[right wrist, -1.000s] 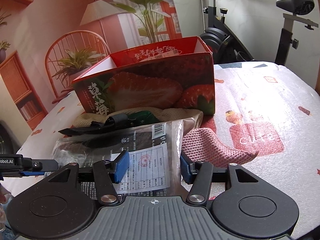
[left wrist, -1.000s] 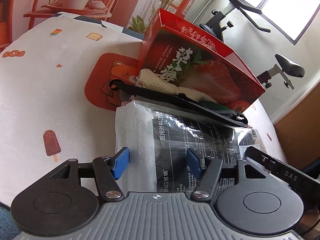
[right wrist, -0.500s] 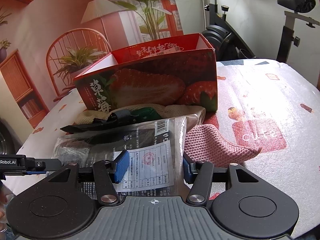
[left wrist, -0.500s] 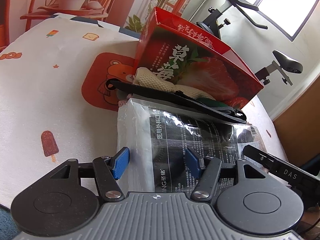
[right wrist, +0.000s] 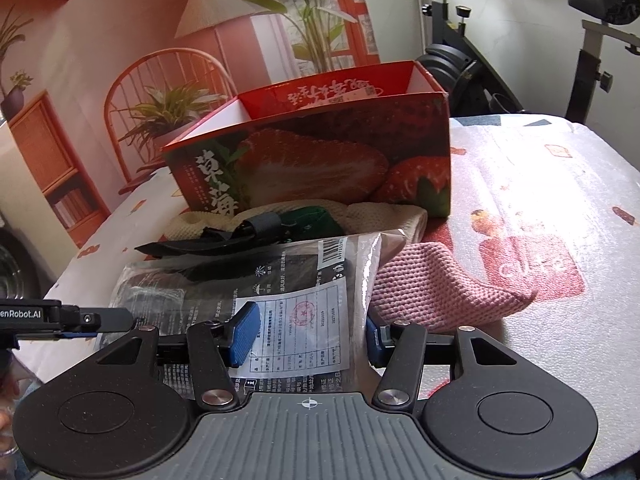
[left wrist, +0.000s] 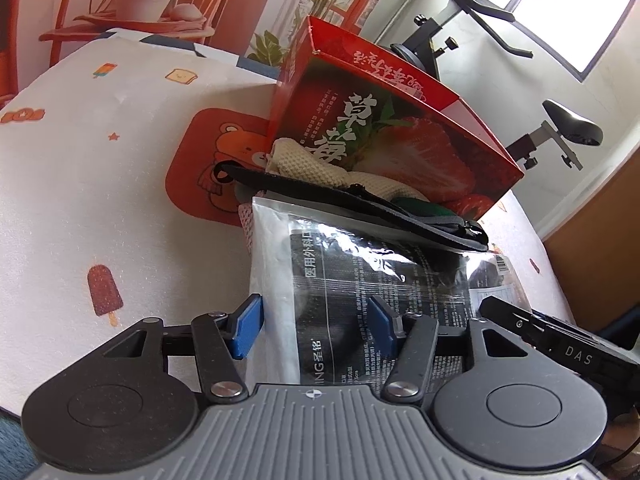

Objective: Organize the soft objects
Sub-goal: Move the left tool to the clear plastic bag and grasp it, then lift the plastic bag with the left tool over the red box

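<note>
The left claw point(left wrist: 316, 330) has just been narrowing around the plastic packet point(left wrist: 360, 280), pads not yet pressing; right claw point(right wrist: 308, 330) likewise brackets it, open

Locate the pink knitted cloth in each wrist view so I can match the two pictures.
Left wrist: only a sliver of the pink knitted cloth shows at the mask packet's upper left corner.
Right wrist: the cloth lies right of centre, emerging from under the packet's right edge.
Shared landmark: the strawberry box.

Table point(left wrist: 80, 208), box point(left wrist: 400, 140), cloths point(right wrist: 440, 280)
</note>
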Available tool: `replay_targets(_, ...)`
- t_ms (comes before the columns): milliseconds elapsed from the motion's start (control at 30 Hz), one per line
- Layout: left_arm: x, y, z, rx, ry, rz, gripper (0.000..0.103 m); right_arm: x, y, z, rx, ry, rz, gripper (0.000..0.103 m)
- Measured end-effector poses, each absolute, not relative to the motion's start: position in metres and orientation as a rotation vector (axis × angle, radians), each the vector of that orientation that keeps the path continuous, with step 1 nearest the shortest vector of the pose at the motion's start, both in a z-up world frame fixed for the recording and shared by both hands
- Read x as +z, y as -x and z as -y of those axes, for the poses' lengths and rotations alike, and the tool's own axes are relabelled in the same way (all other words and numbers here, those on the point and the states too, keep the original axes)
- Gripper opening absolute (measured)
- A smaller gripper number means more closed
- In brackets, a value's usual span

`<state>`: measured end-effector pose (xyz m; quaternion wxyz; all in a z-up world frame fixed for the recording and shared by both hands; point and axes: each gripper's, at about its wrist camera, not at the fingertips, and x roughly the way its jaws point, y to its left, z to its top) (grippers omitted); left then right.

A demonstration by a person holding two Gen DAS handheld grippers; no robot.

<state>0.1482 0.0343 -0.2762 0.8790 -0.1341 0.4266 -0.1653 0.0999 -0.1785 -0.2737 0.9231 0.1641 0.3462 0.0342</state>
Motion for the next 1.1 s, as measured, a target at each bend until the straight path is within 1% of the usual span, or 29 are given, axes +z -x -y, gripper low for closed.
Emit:
replay_targets(133,-0.266,-0.150,-0.035,-0.361,0.214,-0.875,0.059,-0.266,-0.101,0.177,0.104,-0.328,-0.715,0.045)
replay_targets(367,-0.240,-0.148,-0.043,-0.402,0.148,-0.816,0.056,-0.243,-0.104,0.173,0.149,-0.288,-0.683,0.044)
replay_targets(767,-0.189,-0.162,-0.035,-0.412,0.093,-0.678,0.056,-0.186,-0.130,0.181,0.203,-0.187,-0.548,0.044)
replay_targets(867,-0.176,-0.177,-0.028,-0.411,0.071,-0.654,0.056,-0.173,-0.144,0.186,0.208,-0.129,-0.511,0.042)
replay_targets(933,-0.169,-0.189,-0.023,-0.413,0.064,-0.644,0.056,-0.166,-0.152,0.189,0.208,-0.071,-0.487,0.037)
replay_targets(1100,-0.158,-0.222,-0.010,-0.422,0.060,-0.635,0.056,-0.157,-0.174,0.198,0.194,0.041,-0.456,0.031)
